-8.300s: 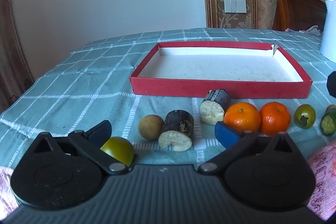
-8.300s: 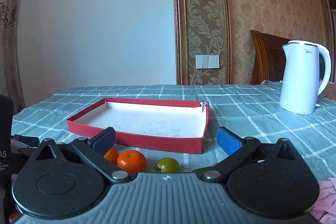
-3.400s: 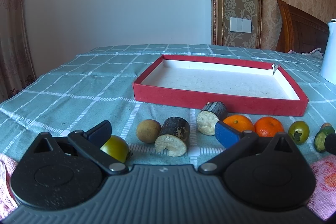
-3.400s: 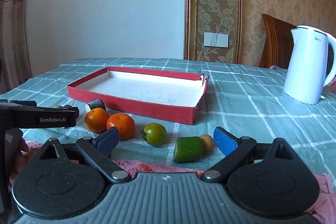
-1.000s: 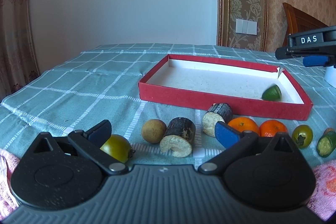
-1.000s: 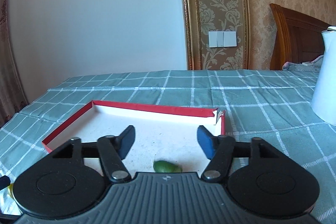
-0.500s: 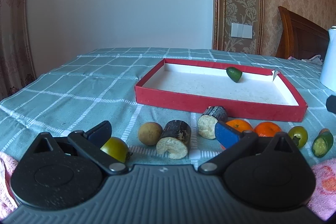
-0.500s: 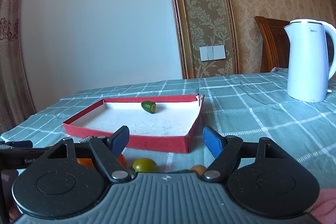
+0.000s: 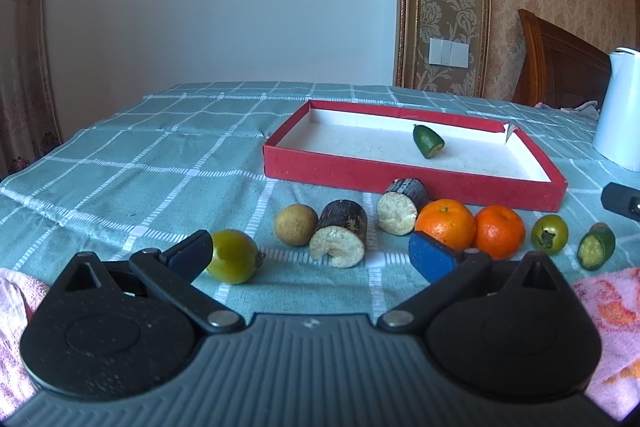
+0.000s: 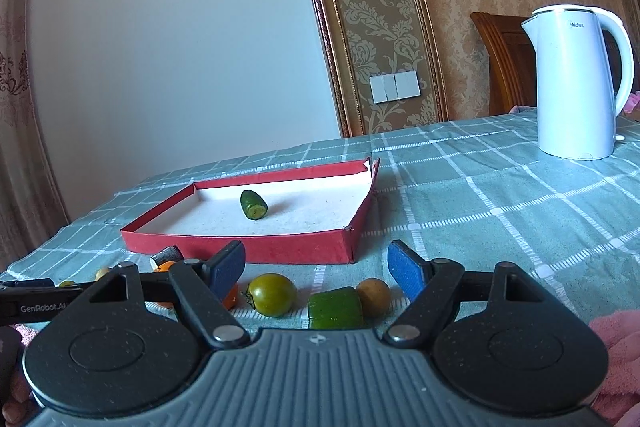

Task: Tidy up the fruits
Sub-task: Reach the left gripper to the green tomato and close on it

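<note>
Cucumber piece [image 9: 429, 146] newly inside red tray [image 9: 408, 179]

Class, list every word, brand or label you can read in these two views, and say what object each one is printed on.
"Midea" – grey lettering near the top of the white kettle.
"GenRobot.AI" – white lettering on the side of the left gripper, seen from the right wrist view.
No other text is readable in either view.
</note>
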Tool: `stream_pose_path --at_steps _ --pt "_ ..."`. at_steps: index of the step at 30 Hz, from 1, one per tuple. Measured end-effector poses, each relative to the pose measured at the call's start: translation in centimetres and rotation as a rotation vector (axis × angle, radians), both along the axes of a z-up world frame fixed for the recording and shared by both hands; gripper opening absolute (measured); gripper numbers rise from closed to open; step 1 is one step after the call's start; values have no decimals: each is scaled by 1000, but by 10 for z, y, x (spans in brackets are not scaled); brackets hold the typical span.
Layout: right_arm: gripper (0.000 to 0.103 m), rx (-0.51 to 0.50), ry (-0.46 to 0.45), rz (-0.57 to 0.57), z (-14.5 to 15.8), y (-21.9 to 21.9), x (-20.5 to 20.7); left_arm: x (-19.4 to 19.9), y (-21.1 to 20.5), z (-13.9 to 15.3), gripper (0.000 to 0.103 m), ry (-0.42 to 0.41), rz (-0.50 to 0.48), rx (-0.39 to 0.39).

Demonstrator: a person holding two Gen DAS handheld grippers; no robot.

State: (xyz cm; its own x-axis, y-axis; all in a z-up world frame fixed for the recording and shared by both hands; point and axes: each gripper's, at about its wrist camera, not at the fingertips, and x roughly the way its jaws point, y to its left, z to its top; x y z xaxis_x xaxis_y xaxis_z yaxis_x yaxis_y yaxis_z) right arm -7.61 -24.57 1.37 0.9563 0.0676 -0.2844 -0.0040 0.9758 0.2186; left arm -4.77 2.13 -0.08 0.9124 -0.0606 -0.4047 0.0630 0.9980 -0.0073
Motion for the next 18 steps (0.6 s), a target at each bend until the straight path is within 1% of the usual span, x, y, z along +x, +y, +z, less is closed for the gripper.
stream_pose_path --at_steps 1,4,8,9,12,14,17,18 --pt "78 6 6 3 0 -1 1 -6 0 0 100 -23 -8 4" --pt "78 13 16 2 -1 -1 2 -19 0 5 97 -89 -47 11" --pt "78 13 9 -3 -1 -2 1 -24 -7 12 98 -113 -61 42" --pt "78 13 8 -5 -1 -2 0 -24 -8 13 97 -109 -59 51" --pt "78 14 11 -6 -1 -2 1 -18 -6 13 88 -77 -44 64" --pt "78 12 13 -6 -1 -2 1 -11 -2 12 84 -44 -22 54" --pt "78 10 15 -7 0 -1 2 1 10 8 71 20 6 16" --pt "78 11 16 -6 0 -1 2 6 13 7 65 50 15 12"
